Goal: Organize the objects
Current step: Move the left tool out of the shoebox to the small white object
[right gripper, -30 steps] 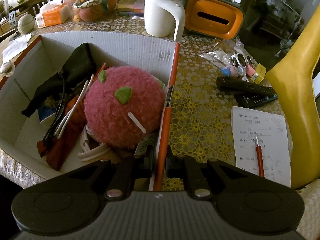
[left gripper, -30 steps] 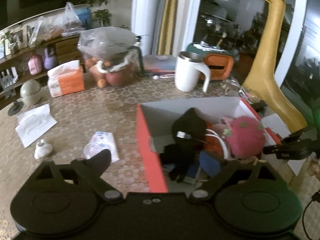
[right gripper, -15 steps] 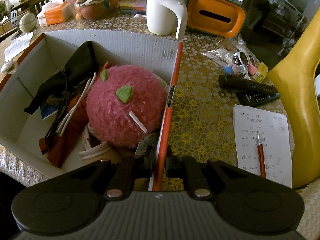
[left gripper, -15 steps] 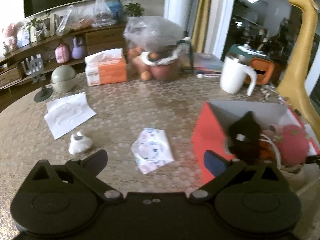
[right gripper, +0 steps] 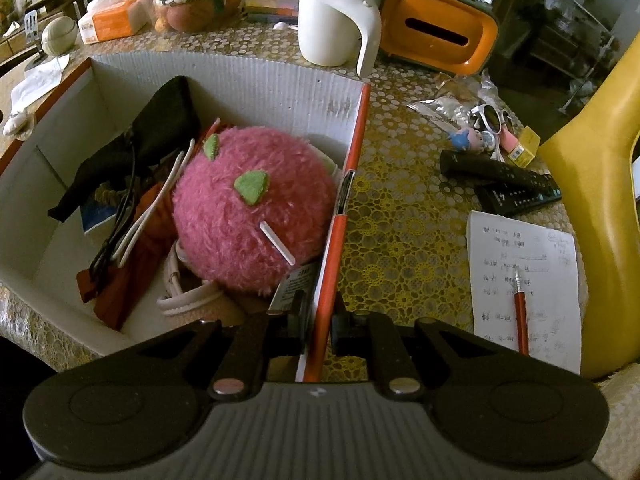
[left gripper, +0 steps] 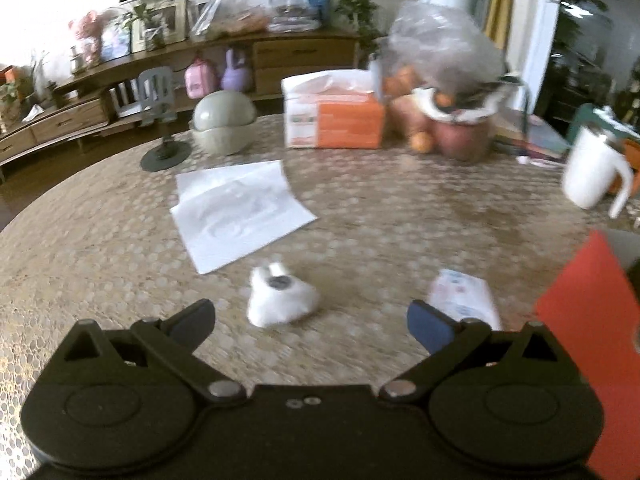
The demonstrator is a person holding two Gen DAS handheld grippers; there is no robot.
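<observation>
Left gripper (left gripper: 310, 322) open, fingers spread wide above the patterned bench (left gripper: 400, 208), nothing between them. Small white lump (left gripper: 282, 298), blurred, lying on the bench just beyond the gap between the fingers. Flat white packet (left gripper: 464, 294) just past the right fingertip, touching no pad. White sheet (left gripper: 240, 212) farther off to the left; orange tissue box (left gripper: 334, 114) and bagged fruit (left gripper: 444, 92) at the far edge.

Right gripper (right gripper: 320, 322) clamped shut on the near end of the right wall of the red-and-white cardboard box (right gripper: 340, 240), one pad inside, one outside. Inside the box: pink fuzzy ball (right gripper: 252, 208) against that wall, black pouch (right gripper: 160, 124) to the far left of it, white cord and red cloth beneath. On the bench right of the box: two black remotes (right gripper: 504, 178), handwritten note (right gripper: 528, 280) with a red pen (right gripper: 520, 310) on it. White mug (right gripper: 334, 22) just beyond the box's far wall.
</observation>
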